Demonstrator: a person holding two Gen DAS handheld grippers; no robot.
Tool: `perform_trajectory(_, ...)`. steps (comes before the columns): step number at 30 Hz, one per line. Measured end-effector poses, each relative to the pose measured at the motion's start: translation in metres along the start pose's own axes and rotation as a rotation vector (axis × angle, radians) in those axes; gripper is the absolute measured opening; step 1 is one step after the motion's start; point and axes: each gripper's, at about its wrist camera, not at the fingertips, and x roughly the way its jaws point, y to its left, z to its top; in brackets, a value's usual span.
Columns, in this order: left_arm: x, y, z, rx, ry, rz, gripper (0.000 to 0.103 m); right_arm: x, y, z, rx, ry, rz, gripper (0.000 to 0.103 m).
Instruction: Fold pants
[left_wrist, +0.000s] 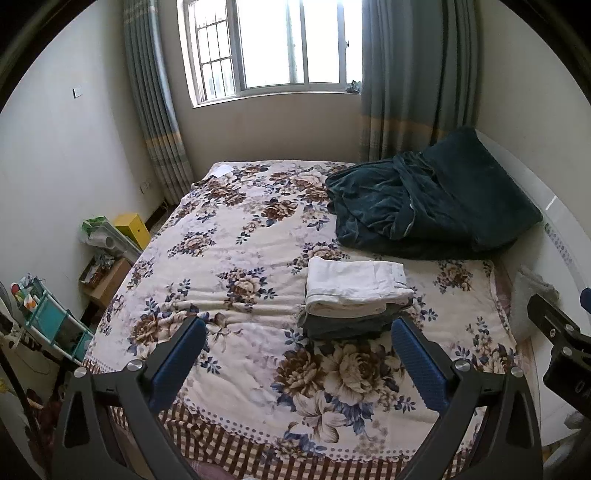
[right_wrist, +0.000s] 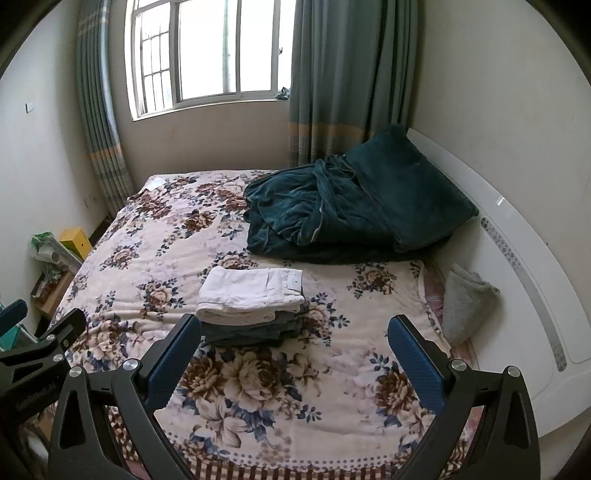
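Folded white pants (left_wrist: 356, 282) (right_wrist: 253, 291) lie on top of folded dark grey pants (left_wrist: 347, 326) (right_wrist: 251, 332), a small stack on the floral bedspread (left_wrist: 236, 266) (right_wrist: 155, 258). My left gripper (left_wrist: 299, 332) is open and empty, held above the near part of the bed, with the stack just beyond its right finger. My right gripper (right_wrist: 295, 328) is open and empty, with the stack just beyond its left finger. Each gripper's body shows at the edge of the other's view.
A rumpled dark green blanket (left_wrist: 424, 206) (right_wrist: 347, 206) lies at the head of the bed against the white headboard (right_wrist: 517, 258). A grey towel (right_wrist: 467, 301) lies by the headboard. Shelves, boxes and a yellow box (left_wrist: 131, 227) stand left of the bed. A window and curtains are behind.
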Motion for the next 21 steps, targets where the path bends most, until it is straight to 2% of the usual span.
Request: perform_trajectory(21,-0.0041,-0.0013,0.0083,0.01,-0.028,0.007,0.103,0.0022,0.0032,0.0021,0.008,-0.005,0.008,0.103)
